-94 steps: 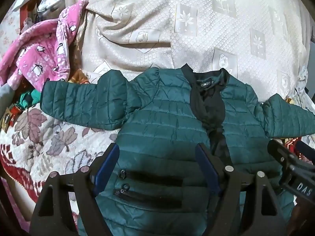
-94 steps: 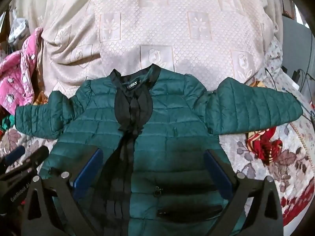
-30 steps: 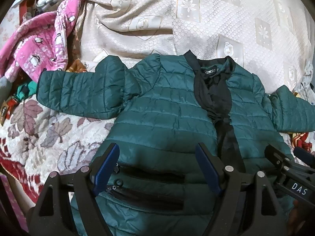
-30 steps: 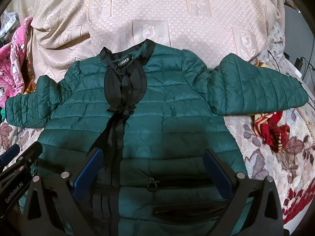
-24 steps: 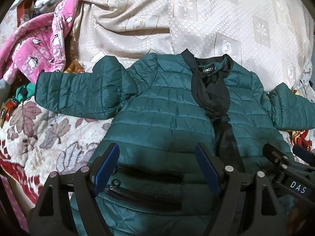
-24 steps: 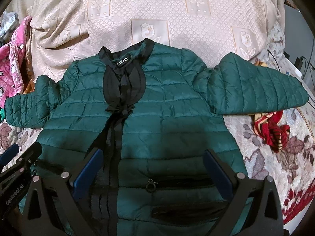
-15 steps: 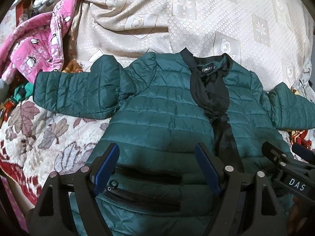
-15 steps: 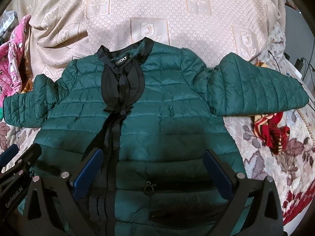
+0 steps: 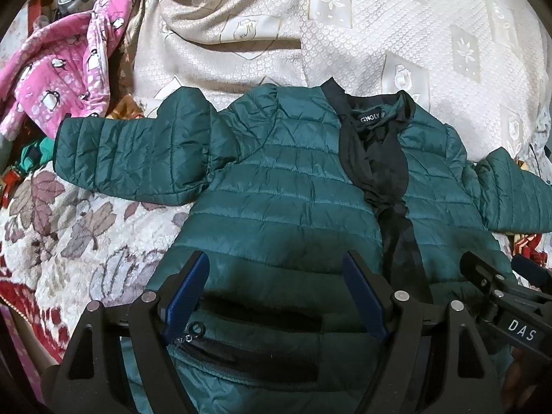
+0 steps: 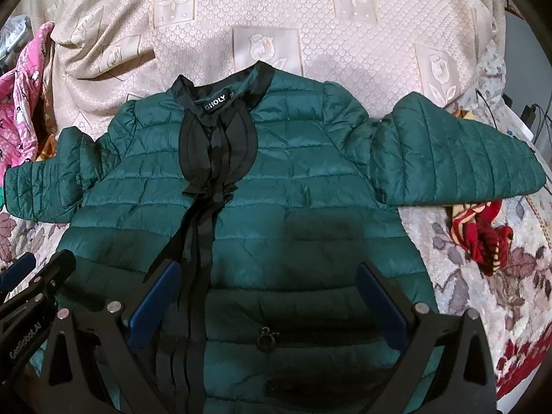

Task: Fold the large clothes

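A dark green quilted jacket [image 9: 283, 193] [image 10: 293, 186] with a black front band and collar lies flat, front up, on the bed, both sleeves spread sideways. My left gripper [image 9: 276, 289] hovers over its lower left front near the pocket zips, open, nothing between its blue pads. Over the lower right front my right gripper [image 10: 265, 296] is open too and holds nothing. Each gripper shows at the edge of the other's view. The hem is hidden under the grippers.
A cream patterned bedspread [image 9: 345, 34] covers the bed behind the jacket, with a leaf-print blanket [image 9: 69, 227] at the sides. Pink penguin-print clothing [image 9: 62, 69] is piled at the far left. A red patterned cloth [image 10: 483, 234] lies under the right sleeve. Cables run at the far right edge.
Both views have shifted only slightly over the jacket; the jacket lies as before and both grippers stay open.
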### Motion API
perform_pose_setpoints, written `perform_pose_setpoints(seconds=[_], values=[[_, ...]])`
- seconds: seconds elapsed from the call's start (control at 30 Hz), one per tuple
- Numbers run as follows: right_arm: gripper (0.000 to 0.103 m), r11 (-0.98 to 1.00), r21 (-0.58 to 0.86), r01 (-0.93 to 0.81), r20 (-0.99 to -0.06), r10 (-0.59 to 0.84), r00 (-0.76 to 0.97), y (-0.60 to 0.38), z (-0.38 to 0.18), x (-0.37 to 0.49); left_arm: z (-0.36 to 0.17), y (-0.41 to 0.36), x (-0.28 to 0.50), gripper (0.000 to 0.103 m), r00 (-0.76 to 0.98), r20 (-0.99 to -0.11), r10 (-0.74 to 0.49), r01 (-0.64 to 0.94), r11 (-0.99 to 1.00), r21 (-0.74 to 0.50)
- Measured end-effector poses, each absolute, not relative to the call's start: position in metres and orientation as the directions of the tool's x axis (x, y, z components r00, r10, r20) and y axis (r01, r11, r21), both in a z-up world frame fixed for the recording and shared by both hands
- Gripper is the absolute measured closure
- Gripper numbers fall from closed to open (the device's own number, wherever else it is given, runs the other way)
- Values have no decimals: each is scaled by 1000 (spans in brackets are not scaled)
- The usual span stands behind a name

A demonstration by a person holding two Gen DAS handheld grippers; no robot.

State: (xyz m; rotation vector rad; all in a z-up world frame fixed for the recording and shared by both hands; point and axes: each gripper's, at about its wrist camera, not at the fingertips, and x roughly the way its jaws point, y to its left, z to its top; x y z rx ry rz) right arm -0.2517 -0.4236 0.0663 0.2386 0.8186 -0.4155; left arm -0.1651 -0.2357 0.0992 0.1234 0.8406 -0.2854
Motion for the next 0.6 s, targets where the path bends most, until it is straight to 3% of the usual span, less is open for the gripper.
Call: perform_pose_setpoints(seconds=[0.6], values=[[0,902,34,431,-759,-257,598,-427,66,-221,102,-236,-138,51,646,-742,-182,282,959,10]])
